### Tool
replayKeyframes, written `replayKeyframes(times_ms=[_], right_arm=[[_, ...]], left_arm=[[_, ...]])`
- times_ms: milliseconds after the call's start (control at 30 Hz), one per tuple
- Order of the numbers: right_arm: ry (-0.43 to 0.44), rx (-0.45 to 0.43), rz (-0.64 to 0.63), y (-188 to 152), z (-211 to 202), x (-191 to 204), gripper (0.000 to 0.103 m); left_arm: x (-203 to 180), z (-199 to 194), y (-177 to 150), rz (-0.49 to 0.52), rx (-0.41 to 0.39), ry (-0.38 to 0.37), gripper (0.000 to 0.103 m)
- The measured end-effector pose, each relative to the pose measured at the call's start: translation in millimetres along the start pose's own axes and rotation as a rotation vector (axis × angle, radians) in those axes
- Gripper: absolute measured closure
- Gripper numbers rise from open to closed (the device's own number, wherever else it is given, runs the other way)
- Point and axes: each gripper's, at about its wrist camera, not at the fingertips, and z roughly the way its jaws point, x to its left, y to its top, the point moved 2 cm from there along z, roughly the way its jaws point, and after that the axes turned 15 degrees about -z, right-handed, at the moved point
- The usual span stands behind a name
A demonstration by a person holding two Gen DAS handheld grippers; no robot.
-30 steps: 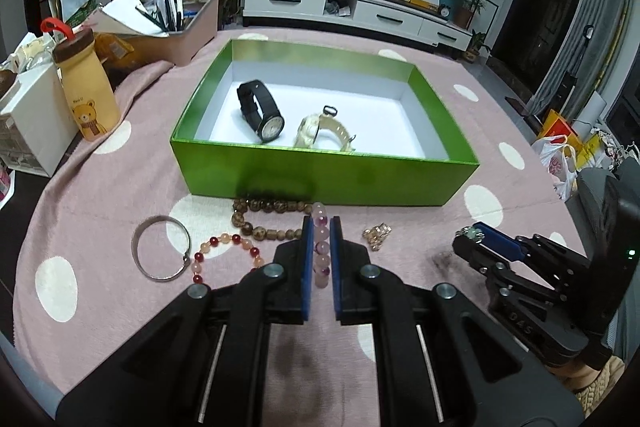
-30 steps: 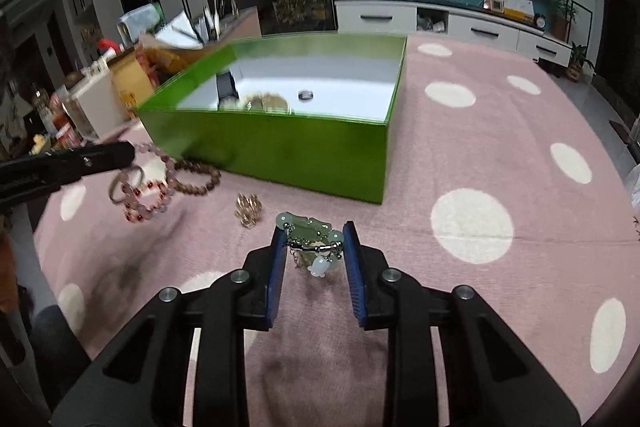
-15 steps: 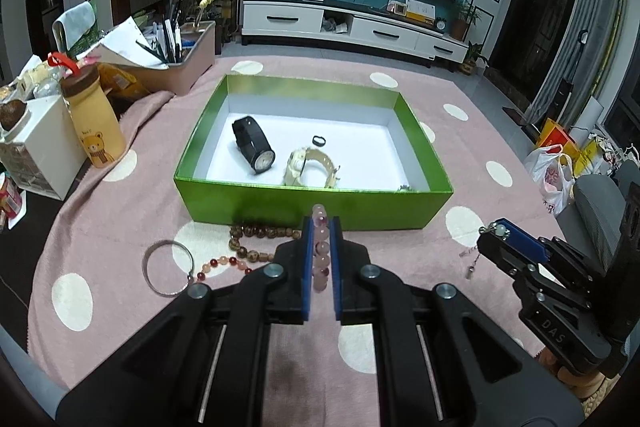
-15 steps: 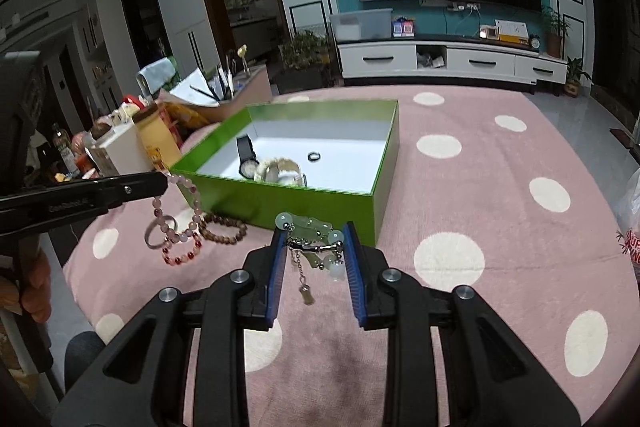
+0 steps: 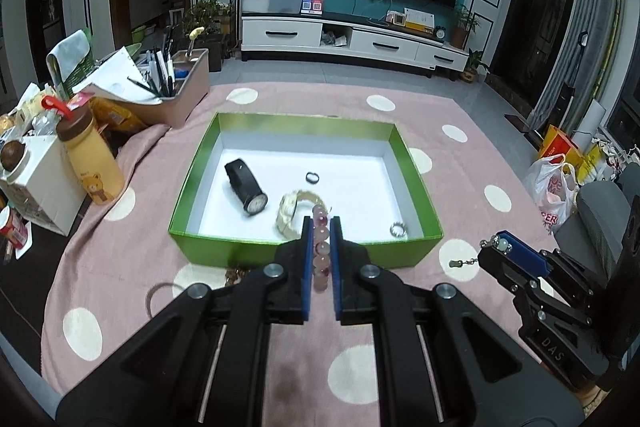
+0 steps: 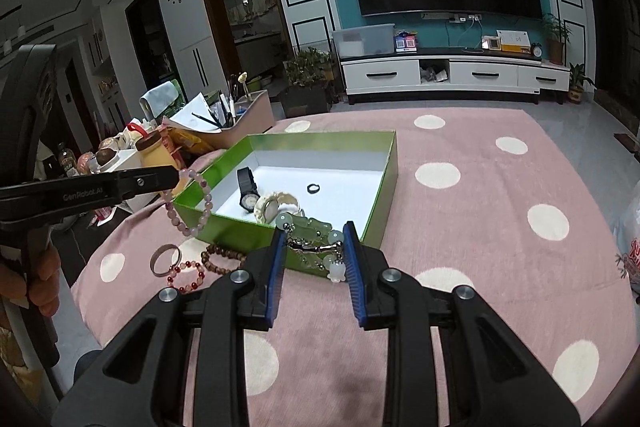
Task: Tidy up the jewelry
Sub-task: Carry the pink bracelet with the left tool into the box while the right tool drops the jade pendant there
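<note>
- Both grippers have come up off the pink dotted cloth [image 5: 120,267] since a second ago; each carries its piece clear of it.
- Left gripper [image 5: 320,227] is clenched on the pale pink bead bracelet [image 6: 191,203], which hangs beside the green box [image 5: 300,249].
- Right gripper [image 6: 314,239] grasps the jade charm bracelet [image 6: 310,227], just short of the box's near wall.
- Judgement: pickup done, drop into box is next.
- Box holds a black watch [image 5: 246,187], a pale watch [image 5: 294,211], two rings.
- Brown bead string [image 6: 224,255], red bead bracelet [image 6: 186,275], and metal bangle [image 6: 164,259] remain on cloth.
- Readable: "GenRobot.AI" on the left gripper, "DAS" on the right one.
</note>
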Motion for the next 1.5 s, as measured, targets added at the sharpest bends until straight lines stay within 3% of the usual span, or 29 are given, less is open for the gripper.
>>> replayKeyframes(times_ms=[400,733,1167,1500], right_arm=[[0.01,-0.011,0.021,32,27,-19,0.075],[0.025,0.055,0.011,48,78,-31,0.075],[0.04,0.164,0.003,42,136,-30,0.075],[0.001,0.23,-0.032,37,162,-24,0.074]], left_arm=[[-13,29,46,0.015,-0.01,-0.003,0.096],[-16,97,81,0.019,0.05,0.025,0.096],[4,178,79,0.007,0.152,0.113,0.096],[19,205,80,-0.004,0.185,0.185,0.095]])
